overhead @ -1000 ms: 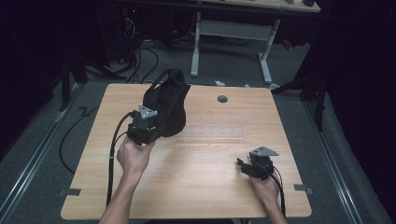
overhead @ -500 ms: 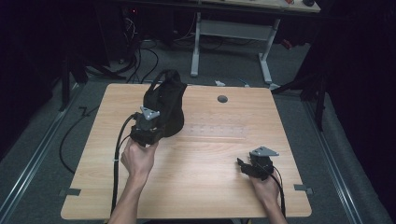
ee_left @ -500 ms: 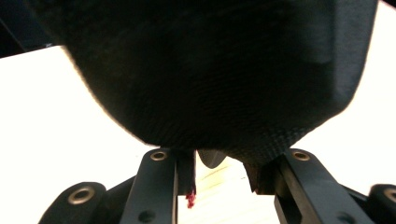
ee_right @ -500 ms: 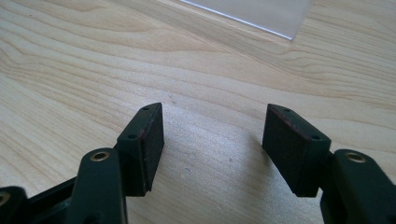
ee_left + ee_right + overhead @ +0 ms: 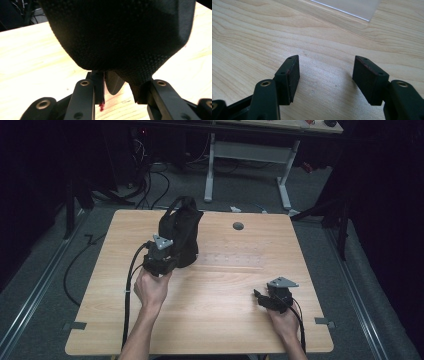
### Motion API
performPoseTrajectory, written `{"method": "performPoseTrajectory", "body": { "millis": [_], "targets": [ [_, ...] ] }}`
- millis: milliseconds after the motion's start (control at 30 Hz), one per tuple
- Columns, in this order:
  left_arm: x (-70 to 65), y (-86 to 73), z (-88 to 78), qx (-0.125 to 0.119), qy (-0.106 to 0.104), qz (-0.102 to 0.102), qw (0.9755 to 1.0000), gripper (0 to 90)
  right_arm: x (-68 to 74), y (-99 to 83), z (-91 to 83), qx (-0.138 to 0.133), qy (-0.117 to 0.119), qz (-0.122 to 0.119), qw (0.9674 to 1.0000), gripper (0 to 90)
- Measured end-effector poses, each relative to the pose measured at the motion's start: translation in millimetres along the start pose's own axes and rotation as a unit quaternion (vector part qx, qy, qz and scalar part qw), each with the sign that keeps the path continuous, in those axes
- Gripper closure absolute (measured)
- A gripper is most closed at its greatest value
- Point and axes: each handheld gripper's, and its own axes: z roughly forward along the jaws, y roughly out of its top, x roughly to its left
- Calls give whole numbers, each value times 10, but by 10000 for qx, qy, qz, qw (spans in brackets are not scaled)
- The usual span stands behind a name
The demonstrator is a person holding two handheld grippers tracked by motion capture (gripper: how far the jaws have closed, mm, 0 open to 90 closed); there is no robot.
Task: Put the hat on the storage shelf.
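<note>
Black bag [image 5: 179, 232] upright on the table [image 5: 215, 285]; my left gripper [image 5: 161, 261] against its near side — jaws apart around its fabric. My right gripper [image 5: 272, 299] — well right of the bag, jaws wide, empty.

1. No text, label, brand, number or sign can be read in any of the views.
2. The black bag [image 5: 179, 232] shows plain woven fabric, with no legible mark on the side in view.
3. The worktop [image 5: 225, 285] shows bare wood grain, with no writing on it.
</note>
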Motion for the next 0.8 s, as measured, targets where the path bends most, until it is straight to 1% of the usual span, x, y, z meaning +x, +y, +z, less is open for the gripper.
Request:
{"method": "performPoseTrajectory", "body": {
  "millis": [167, 267, 367, 500, 567, 700, 800],
  "targets": [
    [33, 3, 6, 3, -100, -32, 9999, 663, 1, 2, 0, 10, 26, 18, 10000, 388],
    [56, 4, 4, -5, -184, -137, 9997, 638, 0, 2, 1, 10, 32, 22, 10000, 388],
    [70, -4, 1, 53, -285, -216, 9993, 606, -1, 1, 1, 11, 34, 30, 10000, 387],
    [76, -50, 20, 78, -318, -182, 9993, 467, -5, 2, 2, 14, 43, 32, 10000, 388],
    [79, -55, 17, 52, -395, -245, 9989, 379, -7, 2, 3, 13, 47, 31, 10000, 387],
    [79, -18, -26, -83, -556, -346, 9978, 289, -9, 2, 4, 14, 53, 37, 10000, 388],
    [81, 1, -51, -146, -593, -366, 9975, 222, -10, 2, 3, 17, 52, 39, 10000, 387]
  ]
}}
